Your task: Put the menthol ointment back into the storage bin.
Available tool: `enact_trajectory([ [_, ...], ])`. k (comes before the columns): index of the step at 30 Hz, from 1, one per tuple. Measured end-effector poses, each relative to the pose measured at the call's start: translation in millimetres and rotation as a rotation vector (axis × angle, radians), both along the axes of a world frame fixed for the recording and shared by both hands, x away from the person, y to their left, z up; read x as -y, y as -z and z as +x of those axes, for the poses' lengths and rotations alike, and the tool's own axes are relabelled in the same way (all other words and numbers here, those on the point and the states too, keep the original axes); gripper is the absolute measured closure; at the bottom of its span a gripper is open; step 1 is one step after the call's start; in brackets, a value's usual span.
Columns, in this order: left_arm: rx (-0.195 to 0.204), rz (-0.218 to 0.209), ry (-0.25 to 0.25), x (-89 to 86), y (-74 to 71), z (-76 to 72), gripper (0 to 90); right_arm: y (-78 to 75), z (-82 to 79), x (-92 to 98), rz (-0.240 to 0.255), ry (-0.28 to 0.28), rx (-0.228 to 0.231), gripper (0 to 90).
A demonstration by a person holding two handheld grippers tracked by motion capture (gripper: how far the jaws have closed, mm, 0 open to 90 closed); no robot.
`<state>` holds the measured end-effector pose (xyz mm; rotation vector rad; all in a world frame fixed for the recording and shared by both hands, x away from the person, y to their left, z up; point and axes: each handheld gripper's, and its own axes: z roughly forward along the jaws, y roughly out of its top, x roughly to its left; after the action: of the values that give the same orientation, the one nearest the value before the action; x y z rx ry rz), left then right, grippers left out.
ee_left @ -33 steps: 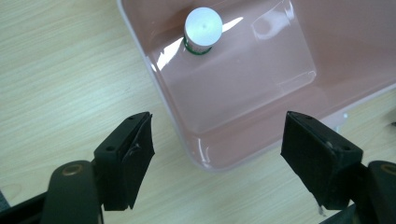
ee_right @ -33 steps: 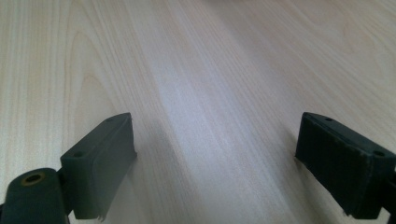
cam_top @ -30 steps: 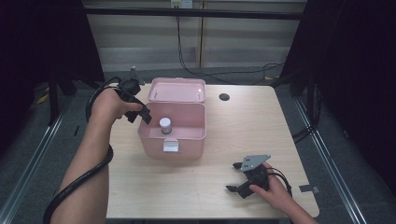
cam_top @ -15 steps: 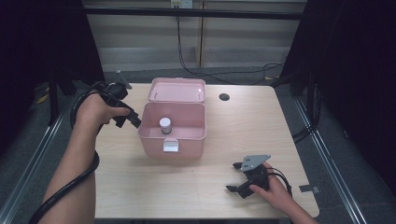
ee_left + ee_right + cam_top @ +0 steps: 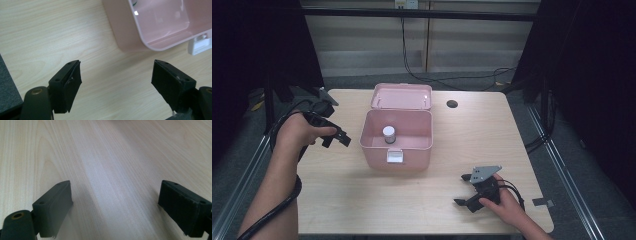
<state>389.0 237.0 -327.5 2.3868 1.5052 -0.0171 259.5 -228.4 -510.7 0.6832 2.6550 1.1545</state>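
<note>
Even overhead light falls on the pale wood table (image 5: 462,145) in the high view, while the surroundings beyond its edges sink into near black. Shadows are soft and short. In the right gripper view a broad, pale sheen runs across the wood grain. The pink box (image 5: 152,25) carries a small bright glint. Jaws near both gripper cameras look slightly soft.

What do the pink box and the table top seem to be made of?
The pink box looks like moulded plastic: smooth, faintly glossy walls with rounded corners and a light glint inside, seen in the left gripper view. Its white front latch also looks plastic. The table looks like pale wood or wood-look laminate, matte, with straight printed-looking grain; which one cannot be told.
</note>
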Motion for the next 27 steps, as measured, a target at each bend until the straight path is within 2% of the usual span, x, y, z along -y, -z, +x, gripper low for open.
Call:
enact_trajectory([
  [3, 0.006, -0.009, -0.020, -8.1, 7.5, -3.2, 22.2, 0.0, 0.1, 0.0, 0.000, 0.000, 0.001, 11.0],
  [13, 0.002, -0.013, -0.015, -13.6, 24.1, -10.6, 20.7, 0.1, 0.0, -0.1, 0.001, 0.001, 0.001, 11.0],
  [16, 0.002, 0.006, 0.006, -13.1, 30.7, -14.7, 20.6, 0.1, 0.0, -0.1, 0.001, 0.001, 0.001, 11.0],
  [23, 0.005, -0.014, 0.014, -14.1, 47.2, -21.5, 19.2, 0.1, 0.0, 0.0, 0.000, 0.001, 0.003, 11.0],
  [27, 0.000, 0.001, 0.030, -17.3, 59.4, -25.7, 19.3, 0.1, -0.2, -0.1, 0.000, 0.001, -0.001, 11.0],
])
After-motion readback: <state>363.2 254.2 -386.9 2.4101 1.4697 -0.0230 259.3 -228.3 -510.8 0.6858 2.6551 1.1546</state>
